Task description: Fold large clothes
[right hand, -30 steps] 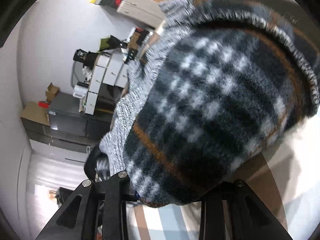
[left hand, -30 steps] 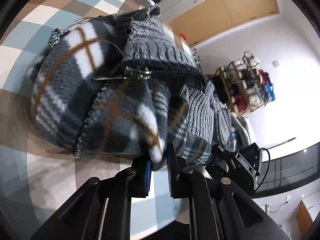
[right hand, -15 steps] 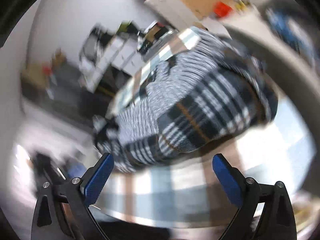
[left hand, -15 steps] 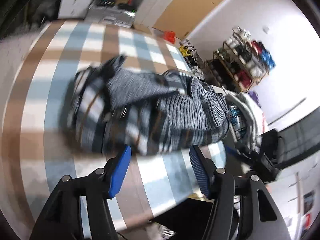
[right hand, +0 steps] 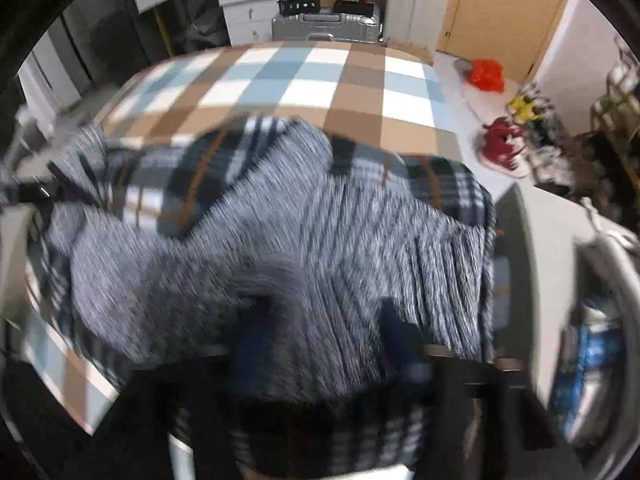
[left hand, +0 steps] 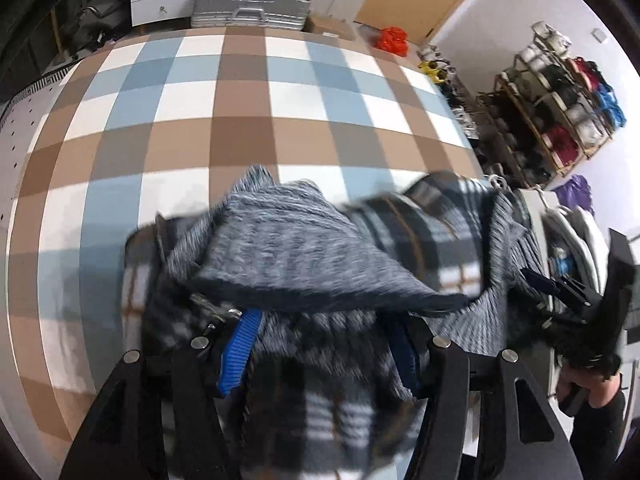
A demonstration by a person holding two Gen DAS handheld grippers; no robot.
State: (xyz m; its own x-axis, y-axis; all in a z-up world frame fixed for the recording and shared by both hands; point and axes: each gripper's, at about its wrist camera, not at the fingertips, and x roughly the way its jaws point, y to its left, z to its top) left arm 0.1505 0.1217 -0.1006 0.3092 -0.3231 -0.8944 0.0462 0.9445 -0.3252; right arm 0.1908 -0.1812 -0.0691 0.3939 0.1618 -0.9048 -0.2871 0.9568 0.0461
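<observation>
Knitted grey wool and dark plaid fleece filled the lower half of the left wrist view: the jacket (left hand: 320,256) lay bunched on the checked cloth (left hand: 240,92), at the cloth's near edge and well short of the suitcase (left hand: 250,8) beyond its far edge. The left gripper (left hand: 320,344) hung over the heap with its blue pads (left hand: 240,354) spread apart. A grey fold draped across the pads' tips and fabric showed between them, but neither pad seemed to press it, so I judged nothing was pinched. Off the cloth's right edge, beside the shelves (left hand: 560,120), the other tool showed with a hand on it.

From the right wrist, the jacket (right hand: 280,240) again covered the near part of the cloth (right hand: 320,88), a grey ribbed panel lying over the plaid. The right gripper (right hand: 320,344) was a dark blur under the fabric. Its jaws were closing, with knit between them, yet the smear kept me from telling whether the pads (right hand: 400,336) had bitten yet.

As a judgement, this was a re-grip between folds: the garment was already doubled into a thick bundle but not squared. The next move called for both tools to find a clean edge of the grey layer on the cloth's near side, close firmly on one layer only, and carry it over toward the suitcase side without dragging the whole heap.
</observation>
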